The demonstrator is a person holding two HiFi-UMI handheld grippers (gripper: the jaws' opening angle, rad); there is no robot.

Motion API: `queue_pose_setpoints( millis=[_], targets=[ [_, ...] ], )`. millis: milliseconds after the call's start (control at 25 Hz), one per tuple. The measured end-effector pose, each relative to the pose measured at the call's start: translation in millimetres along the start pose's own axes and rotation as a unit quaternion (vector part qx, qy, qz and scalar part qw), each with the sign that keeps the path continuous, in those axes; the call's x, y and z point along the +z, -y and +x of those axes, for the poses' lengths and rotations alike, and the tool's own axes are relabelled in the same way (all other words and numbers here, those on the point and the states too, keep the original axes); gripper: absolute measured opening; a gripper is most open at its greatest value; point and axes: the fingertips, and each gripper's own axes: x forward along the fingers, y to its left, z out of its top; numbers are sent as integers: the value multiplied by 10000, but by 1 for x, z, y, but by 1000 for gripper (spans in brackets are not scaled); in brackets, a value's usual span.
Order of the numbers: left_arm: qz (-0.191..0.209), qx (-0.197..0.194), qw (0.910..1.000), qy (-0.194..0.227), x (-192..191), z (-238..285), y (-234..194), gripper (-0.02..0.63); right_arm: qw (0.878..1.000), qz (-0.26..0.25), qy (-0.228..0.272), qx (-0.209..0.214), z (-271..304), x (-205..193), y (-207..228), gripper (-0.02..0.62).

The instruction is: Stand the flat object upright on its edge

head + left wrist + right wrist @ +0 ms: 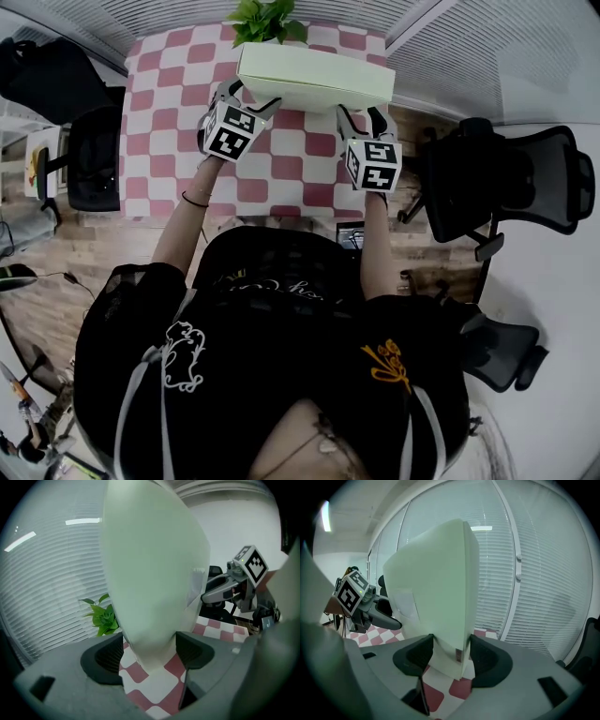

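The flat object is a pale green box (pixel 314 77), held by its two ends over the far part of the red-and-white checked table (pixel 150 141). My left gripper (pixel 246 101) is shut on its left end and my right gripper (pixel 361 122) on its right end. In the left gripper view the box (pixel 150 573) rises tall between the dark pads (pixel 108 656), its lower corner close over the cloth. In the right gripper view the box (pixel 436 592) stands on its long edge between the jaws, low near the checks. Whether it touches the table I cannot tell.
A green potted plant (pixel 265 21) stands right behind the box at the table's far edge. Black office chairs flank the table at the left (pixel 94 159) and at the right (pixel 497 178). White blinds (pixel 543 573) close off the far side.
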Motion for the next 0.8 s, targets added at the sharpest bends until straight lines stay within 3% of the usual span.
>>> queue_pose_setpoints(
  millis=[520,800],
  targets=[
    [-33,-387,9991,181,9,8,-5,362,9992,345,204,-29,10,4,7,250],
    [-12,-592,9982,76,7,14,-11,362,9983,534,239,5,18,7,12,250]
  ],
)
